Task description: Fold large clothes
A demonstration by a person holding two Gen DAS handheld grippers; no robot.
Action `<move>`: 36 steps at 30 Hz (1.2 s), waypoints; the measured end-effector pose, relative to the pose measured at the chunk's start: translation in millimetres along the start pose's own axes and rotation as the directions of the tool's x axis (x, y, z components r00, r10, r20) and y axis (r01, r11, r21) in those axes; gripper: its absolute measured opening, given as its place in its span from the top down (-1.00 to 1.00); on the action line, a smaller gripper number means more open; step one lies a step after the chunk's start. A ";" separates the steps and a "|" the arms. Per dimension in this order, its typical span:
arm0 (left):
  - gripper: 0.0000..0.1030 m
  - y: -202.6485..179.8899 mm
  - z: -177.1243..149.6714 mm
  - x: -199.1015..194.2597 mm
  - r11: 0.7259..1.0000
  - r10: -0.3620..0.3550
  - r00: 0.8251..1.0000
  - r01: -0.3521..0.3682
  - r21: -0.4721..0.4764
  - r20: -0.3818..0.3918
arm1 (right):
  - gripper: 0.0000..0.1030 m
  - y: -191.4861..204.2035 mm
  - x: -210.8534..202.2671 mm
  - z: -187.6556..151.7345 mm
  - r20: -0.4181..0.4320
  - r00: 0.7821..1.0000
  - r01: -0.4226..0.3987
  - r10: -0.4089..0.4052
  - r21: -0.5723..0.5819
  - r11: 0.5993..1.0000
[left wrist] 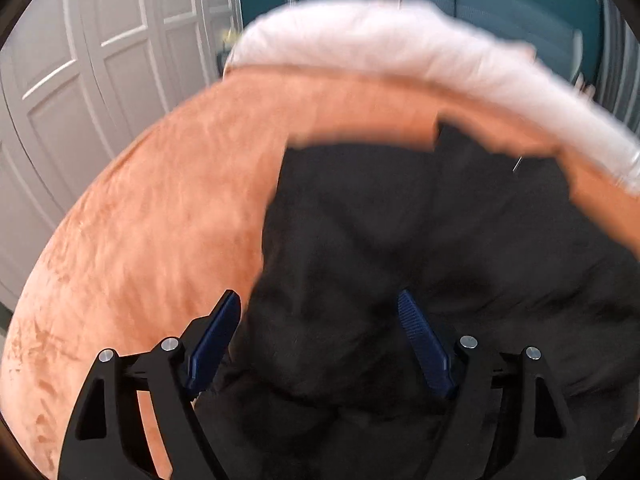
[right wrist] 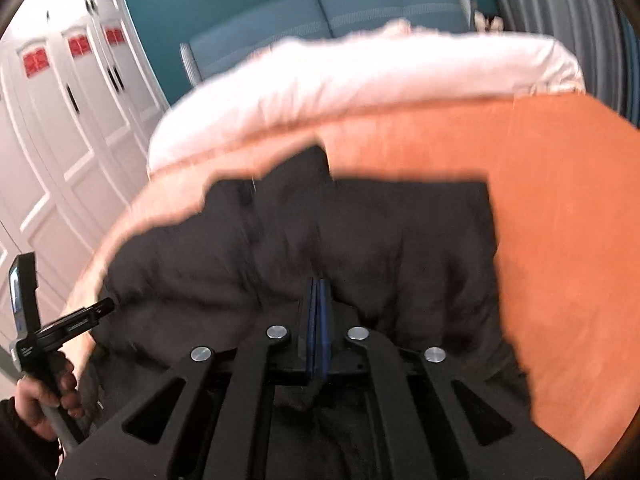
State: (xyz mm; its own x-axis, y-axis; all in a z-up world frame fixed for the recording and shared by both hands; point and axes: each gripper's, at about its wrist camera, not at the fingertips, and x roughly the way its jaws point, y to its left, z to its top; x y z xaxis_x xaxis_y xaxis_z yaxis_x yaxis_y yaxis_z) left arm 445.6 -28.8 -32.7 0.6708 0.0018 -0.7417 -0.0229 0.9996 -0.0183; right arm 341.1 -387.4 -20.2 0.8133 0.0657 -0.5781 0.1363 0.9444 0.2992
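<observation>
Black, soft fabric garment (right wrist: 360, 240) spread on orange bed cover (right wrist: 560, 200), ahead of both tools. Right tool (right wrist: 319, 292) pinched onto its near edge; left tool (left wrist: 320, 312) gaping, empty above it. Advice: clamp left edge level before lifting.

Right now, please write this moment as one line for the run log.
task: fold | black garment on orange bed cover | left gripper open above it | right gripper shut, fabric hold unclear

free: orange bedspread (right wrist: 560, 208) right of black garment (right wrist: 360, 232) | obstacle: white duvet (right wrist: 340, 80) behind
</observation>
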 end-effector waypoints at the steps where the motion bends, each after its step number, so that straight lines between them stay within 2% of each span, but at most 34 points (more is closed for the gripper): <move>1: -0.54 -0.2 9.7 -10.0 1.000 -0.019 0.999 0.020 -0.015 0.041 | 0.97 2.6 -2.7 10.9 0.030 1.000 -0.008 0.008 0.005 1.000; 4: -0.57 -12.0 39.2 -12.1 0.999 -0.043 0.996 0.045 -0.026 0.082 | 0.97 11.7 12.4 27.0 0.032 0.999 0.009 -0.008 -0.026 1.000; 6: -0.57 -21.8 46.8 7.2 1.000 -0.019 0.999 0.019 -0.007 0.051 | 0.97 12.4 46.2 24.8 -0.041 0.998 0.050 -0.052 -0.047 0.998; 8: -0.57 -28.5 46.8 40.7 1.000 -0.005 0.999 0.005 0.007 -0.033 | 1.00 4.8 74.3 12.8 -0.097 0.992 0.076 -0.081 -0.056 0.996; 9: -0.65 -29.3 44.5 53.4 1.000 -0.008 0.998 0.008 0.004 -0.058 | 1.00 2.9 84.8 6.0 -0.111 0.989 0.087 -0.094 -0.071 0.994; 12: -0.90 -27.0 35.7 83.1 1.000 0.014 0.999 -0.014 0.002 -0.036 | 1.00 -5.9 109.9 -0.6 -0.135 0.989 0.059 -0.067 -0.063 0.996; 16: -0.90 -22.0 30.5 109.5 0.999 -0.021 0.999 0.019 -0.047 -0.029 | 1.00 -8.4 135.9 0.7 -0.160 0.986 0.037 -0.045 -0.047 0.998; 19: -0.90 -26.9 27.1 118.4 0.999 -0.006 1.000 0.006 -0.038 -0.008 | 1.00 -8.6 144.0 -1.8 -0.155 0.987 0.029 -0.035 -0.041 0.999; 24: -0.90 -29.9 22.6 122.7 1.000 0.005 1.000 -0.006 -0.031 -0.026 | 1.00 -7.3 144.7 -1.2 -0.154 0.988 0.026 -0.030 -0.029 0.999; 26: -0.90 -27.4 23.1 114.2 0.999 -0.001 1.000 0.000 -0.035 -0.026 | 1.00 -8.3 132.8 2.3 -0.147 0.988 0.035 -0.037 -0.020 0.999; 27: -0.90 -20.9 23.2 107.1 0.999 -0.013 0.999 0.011 -0.044 -0.030 | 1.00 -9.8 117.0 3.9 -0.138 0.989 0.044 -0.044 -0.001 0.999; 29: -0.90 -2.1 17.6 82.5 0.997 -0.049 0.998 0.047 -0.058 -0.039 | 0.94 -15.2 79.1 1.7 -0.114 0.993 0.013 -0.008 0.040 0.999; 30: -0.90 9.7 13.4 66.3 0.995 -0.079 0.996 0.077 -0.065 -0.038 | 0.75 -19.3 51.4 -3.6 -0.098 0.995 -0.001 0.005 0.042 0.999; 31: -0.90 21.0 8.8 50.3 0.993 -0.101 0.994 0.099 -0.071 -0.037 | 0.35 -22.5 32.5 -8.7 -0.090 0.996 0.002 0.000 0.031 1.000; 33: -0.90 49.0 -7.5 14.2 0.990 -0.113 0.992 0.109 -0.089 -0.046 | -0.09 -32.1 -13.6 -29.1 -0.093 0.994 0.053 -0.053 -0.008 0.999; 34: -0.90 56.4 -15.0 5.5 0.989 -0.123 0.990 0.117 -0.090 -0.067 | -0.13 -39.2 -35.3 -44.9 -0.126 0.989 0.080 -0.083 -0.027 0.996; 36: -0.90 78.3 -38.6 -7.1 0.988 -0.133 0.979 0.118 -0.097 -0.158 | -0.24 -49.2 -60.3 -69.6 -0.198 0.970 0.139 -0.143 -0.036 0.990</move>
State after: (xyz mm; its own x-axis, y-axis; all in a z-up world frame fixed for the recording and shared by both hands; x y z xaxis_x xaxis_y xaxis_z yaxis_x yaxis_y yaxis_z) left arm 410.5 48.4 -54.8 0.5426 -0.1355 -0.8290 -0.0149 0.9852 -0.1708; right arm 245.9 -415.4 -52.9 0.6575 -0.0078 -0.7534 0.2272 0.9555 0.1883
